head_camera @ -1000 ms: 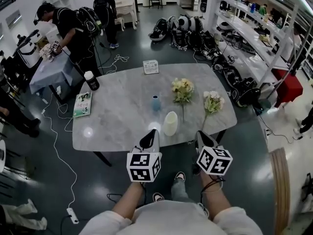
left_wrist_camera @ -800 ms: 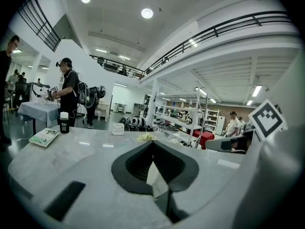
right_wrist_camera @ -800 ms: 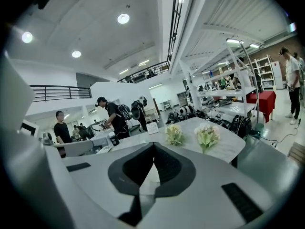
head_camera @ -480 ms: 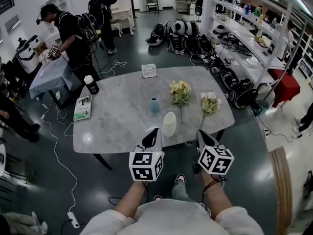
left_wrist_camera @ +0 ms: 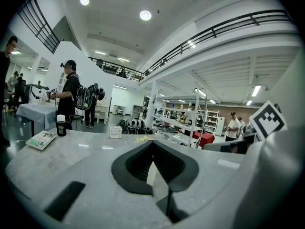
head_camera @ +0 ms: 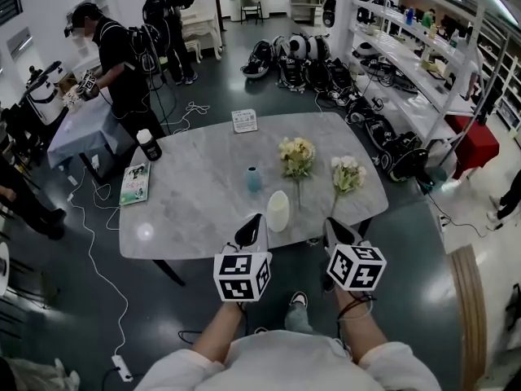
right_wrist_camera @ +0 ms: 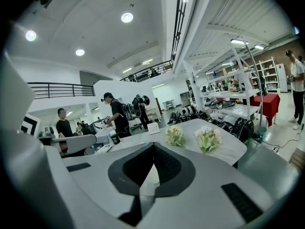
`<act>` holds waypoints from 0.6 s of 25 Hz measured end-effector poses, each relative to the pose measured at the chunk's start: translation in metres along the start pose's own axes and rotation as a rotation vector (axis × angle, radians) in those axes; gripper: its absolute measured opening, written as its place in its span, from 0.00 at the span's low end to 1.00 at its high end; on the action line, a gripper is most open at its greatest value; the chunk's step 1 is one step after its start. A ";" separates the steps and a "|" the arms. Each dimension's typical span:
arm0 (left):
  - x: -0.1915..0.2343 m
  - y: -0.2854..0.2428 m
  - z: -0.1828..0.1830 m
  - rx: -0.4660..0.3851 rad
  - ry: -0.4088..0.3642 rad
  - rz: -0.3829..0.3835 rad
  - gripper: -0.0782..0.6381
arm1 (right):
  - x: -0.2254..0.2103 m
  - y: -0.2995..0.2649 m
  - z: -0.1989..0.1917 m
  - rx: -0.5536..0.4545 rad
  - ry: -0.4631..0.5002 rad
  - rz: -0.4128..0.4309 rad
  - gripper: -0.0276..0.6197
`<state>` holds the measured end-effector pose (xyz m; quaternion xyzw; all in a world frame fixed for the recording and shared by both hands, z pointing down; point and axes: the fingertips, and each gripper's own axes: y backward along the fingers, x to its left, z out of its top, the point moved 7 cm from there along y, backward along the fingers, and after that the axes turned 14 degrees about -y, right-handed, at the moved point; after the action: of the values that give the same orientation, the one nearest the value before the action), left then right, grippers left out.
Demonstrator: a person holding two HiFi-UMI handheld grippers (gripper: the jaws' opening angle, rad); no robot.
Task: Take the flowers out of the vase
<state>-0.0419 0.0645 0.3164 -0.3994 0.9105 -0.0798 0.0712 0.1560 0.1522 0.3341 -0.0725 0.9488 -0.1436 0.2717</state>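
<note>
Two flower bunches lie on the grey marble table (head_camera: pixel 187 210), outside the vases, with their stems pointing towards me. One is yellow (head_camera: pixel 296 156) (right_wrist_camera: pixel 175 135), the other white (head_camera: pixel 347 173) (right_wrist_camera: pixel 208 139). A white vase (head_camera: pixel 278 211) stands near the table's front edge, and a small blue vase (head_camera: pixel 254 179) stands just behind it. My left gripper (head_camera: pixel 251 230) (left_wrist_camera: pixel 153 143) hovers at the front edge, just left of the white vase, shut and holding nothing. My right gripper (head_camera: pixel 335 231) (right_wrist_camera: pixel 153 146) is to the vase's right, below the white bunch's stem, shut and holding nothing.
A black bottle with a white cap (head_camera: pixel 149 145), a green booklet (head_camera: pixel 135 182) and a small sign card (head_camera: pixel 244 120) sit on the table's left and far side. People stand by a cloth-covered table (head_camera: pixel 77 125) at the back left. Bags (head_camera: pixel 301 55) and shelving (head_camera: pixel 423 63) line the right.
The head camera has shifted a little, so the table sits slightly differently in the frame. Both grippers, the vases and the flowers have stayed in place.
</note>
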 end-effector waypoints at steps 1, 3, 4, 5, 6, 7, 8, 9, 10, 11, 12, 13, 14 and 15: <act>0.000 -0.002 0.000 0.000 0.001 0.001 0.12 | -0.001 -0.001 0.001 0.002 0.001 -0.001 0.05; -0.001 -0.006 0.000 0.000 0.001 0.001 0.12 | -0.004 -0.004 0.002 0.006 0.003 -0.004 0.05; -0.001 -0.008 0.001 -0.001 0.000 0.001 0.12 | -0.006 -0.005 0.003 0.007 0.004 -0.004 0.05; -0.001 -0.011 0.001 -0.002 -0.001 0.001 0.12 | -0.007 -0.007 0.004 0.006 0.004 -0.003 0.05; 0.000 -0.013 0.002 -0.002 -0.002 0.001 0.12 | -0.008 -0.009 0.006 0.004 0.005 0.000 0.05; 0.000 -0.015 0.003 -0.002 -0.003 0.001 0.12 | -0.008 -0.010 0.008 0.002 0.006 0.002 0.05; 0.000 -0.016 0.003 -0.002 -0.003 0.000 0.12 | -0.008 -0.011 0.010 -0.001 0.008 0.004 0.05; 0.000 -0.018 0.004 -0.001 -0.003 0.000 0.12 | -0.008 -0.011 0.012 -0.003 0.010 0.004 0.05; 0.000 -0.018 0.004 0.000 -0.004 0.000 0.12 | -0.008 -0.012 0.013 -0.004 0.012 0.004 0.05; 0.000 -0.019 0.004 0.001 -0.005 0.000 0.12 | -0.009 -0.012 0.014 -0.003 0.014 0.004 0.05; 0.000 -0.020 0.004 0.001 -0.006 0.000 0.12 | -0.009 -0.012 0.015 -0.003 0.017 0.003 0.05; 0.000 -0.021 0.004 0.000 -0.007 0.000 0.12 | -0.010 -0.013 0.016 -0.002 0.020 0.003 0.05; -0.001 -0.022 0.005 0.000 -0.008 0.000 0.12 | -0.011 -0.013 0.016 -0.003 0.023 0.002 0.05; -0.001 -0.022 0.005 -0.001 -0.009 0.000 0.12 | -0.011 -0.013 0.016 -0.003 0.025 0.002 0.05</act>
<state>-0.0242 0.0501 0.3165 -0.3998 0.9102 -0.0776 0.0753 0.1750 0.1388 0.3305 -0.0701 0.9524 -0.1428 0.2600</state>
